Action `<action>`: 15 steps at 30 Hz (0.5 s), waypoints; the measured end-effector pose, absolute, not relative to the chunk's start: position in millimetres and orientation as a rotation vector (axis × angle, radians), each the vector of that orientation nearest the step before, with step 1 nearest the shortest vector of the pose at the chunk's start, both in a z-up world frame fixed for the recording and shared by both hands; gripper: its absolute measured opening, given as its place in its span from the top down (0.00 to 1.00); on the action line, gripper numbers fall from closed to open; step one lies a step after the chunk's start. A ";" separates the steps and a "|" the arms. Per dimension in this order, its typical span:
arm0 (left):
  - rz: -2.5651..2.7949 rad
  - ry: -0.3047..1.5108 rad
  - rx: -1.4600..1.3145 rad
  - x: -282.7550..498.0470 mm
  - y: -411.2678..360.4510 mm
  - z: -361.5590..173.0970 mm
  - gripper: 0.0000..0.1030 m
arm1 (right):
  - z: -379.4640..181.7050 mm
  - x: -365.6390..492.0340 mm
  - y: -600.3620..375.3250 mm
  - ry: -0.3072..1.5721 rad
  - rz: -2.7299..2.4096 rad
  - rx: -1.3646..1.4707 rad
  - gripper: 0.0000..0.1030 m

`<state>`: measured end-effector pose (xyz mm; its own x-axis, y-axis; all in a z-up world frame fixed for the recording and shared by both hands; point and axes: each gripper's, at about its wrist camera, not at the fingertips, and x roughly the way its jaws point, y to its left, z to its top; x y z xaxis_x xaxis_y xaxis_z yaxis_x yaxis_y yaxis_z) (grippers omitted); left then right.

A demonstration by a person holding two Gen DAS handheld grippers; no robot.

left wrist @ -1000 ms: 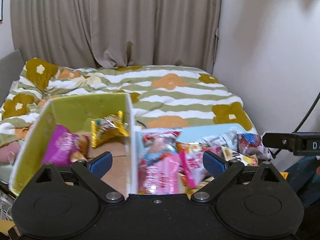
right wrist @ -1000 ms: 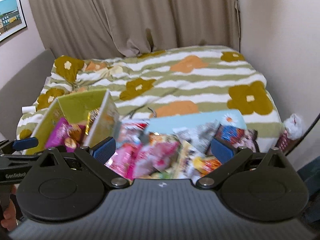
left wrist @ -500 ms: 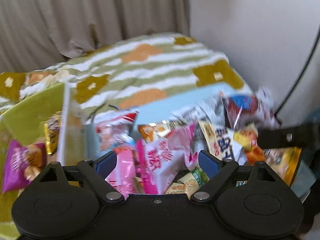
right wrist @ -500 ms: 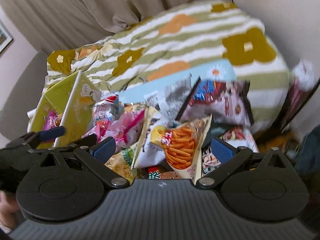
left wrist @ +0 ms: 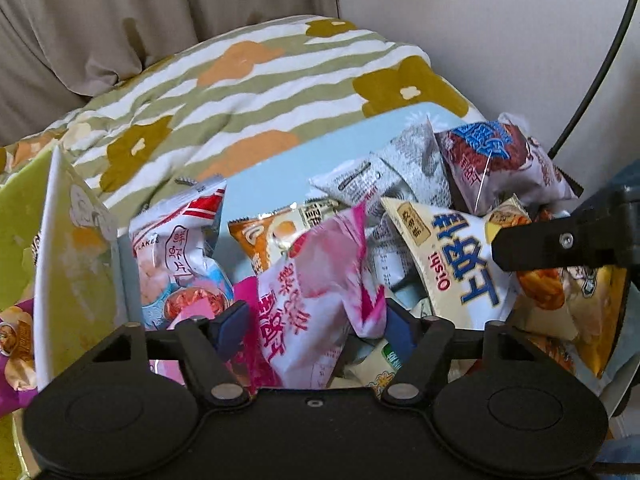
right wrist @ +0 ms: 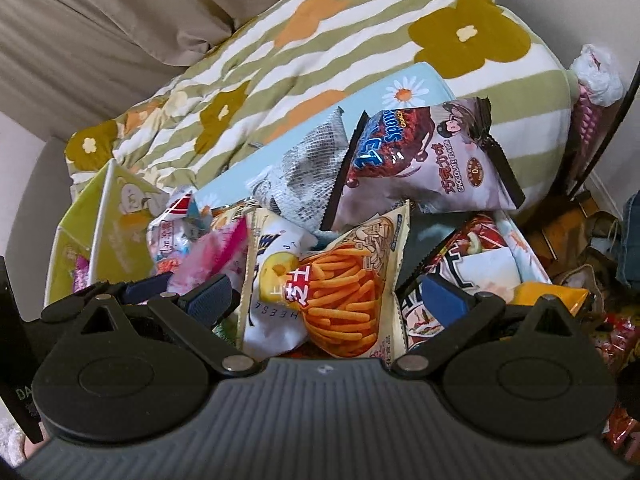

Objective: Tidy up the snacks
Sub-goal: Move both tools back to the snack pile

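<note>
We've got both grippers tipped down over the light blue box (right wrist: 416,80) heaped with snacks, which sits on the flowered bedspread (right wrist: 360,52). Our left gripper (left wrist: 316,326) hangs at the box's left end with its fingers spread wide, the pink-and-white packet (left wrist: 316,280) standing between them though we can't tell whether either pad touches it. Our right gripper (right wrist: 328,300) is just as wide apart near the box's middle, straddling the orange stick-snack bag (right wrist: 344,288) below the purple chocolate bag (right wrist: 420,160), while the green box (right wrist: 116,248) stands just left of the blue one.
</note>
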<state>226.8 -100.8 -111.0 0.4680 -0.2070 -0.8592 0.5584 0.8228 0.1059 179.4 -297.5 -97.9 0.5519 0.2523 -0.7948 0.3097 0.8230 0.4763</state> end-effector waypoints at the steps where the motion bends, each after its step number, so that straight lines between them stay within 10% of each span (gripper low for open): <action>1: -0.488 0.981 0.406 226.8 -100.1 -112.1 0.32 | -98.2 180.0 -296.7 1.004 -0.040 0.626 0.00; 15: -0.504 0.913 0.390 219.3 -94.0 -101.6 0.63 | -105.6 199.3 -286.6 1.016 -0.031 0.549 0.00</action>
<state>219.3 -94.0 -101.6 0.5097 -0.2460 -0.8244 0.5669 0.8168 0.1068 199.3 -286.6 -105.6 0.5382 0.2246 -0.8124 0.2737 0.8650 0.4205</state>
